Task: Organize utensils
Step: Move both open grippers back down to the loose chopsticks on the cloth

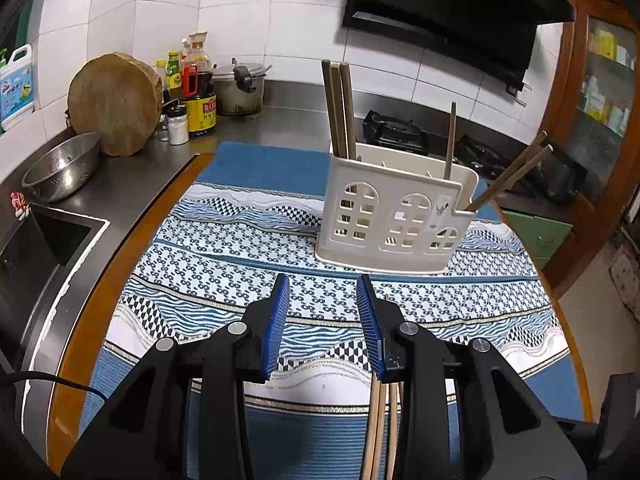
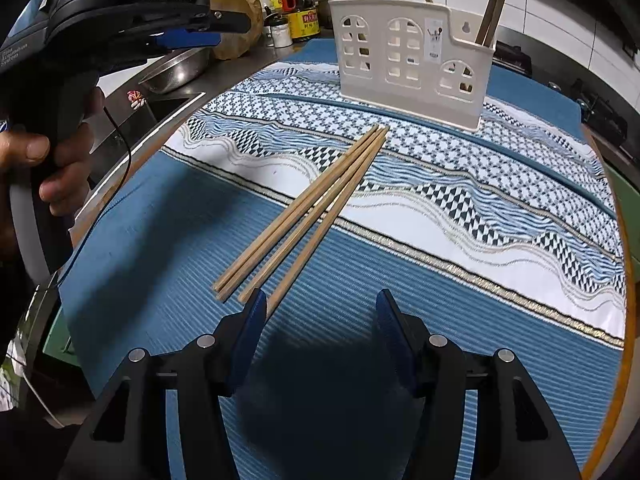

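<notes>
Your right gripper (image 2: 320,312) sits lowest and closest in its own view, jaws parted with nothing between them, tipped down at the blue cloth (image 2: 160,240) that covers the tabletop. Just ahead of its left finger lie the loose chopsticks (image 2: 312,208), four of them as far as you can count, bundled side by side. Their long axis runs diagonally away from you, thick ends near that left finger, thin tips pointing up and right toward the white utensil holder (image 2: 412,60). So the sticks lie slightly left of the right gripper's centreline, and the jaws stand roughly across them rather than along them, which suits a pinch near the butt ends once you shift left.

Your left gripper (image 1: 324,312) is also open and empty, angled less steeply. From its view the same chopsticks (image 1: 380,432) pass beneath its right finger, mostly hidden, so it hangs above the bundle. The utensil holder (image 1: 392,216) stands well beyond, upright on the cloth, already carrying several chopsticks in its compartments.

The right gripper looks the better placed for the pickup.
</notes>
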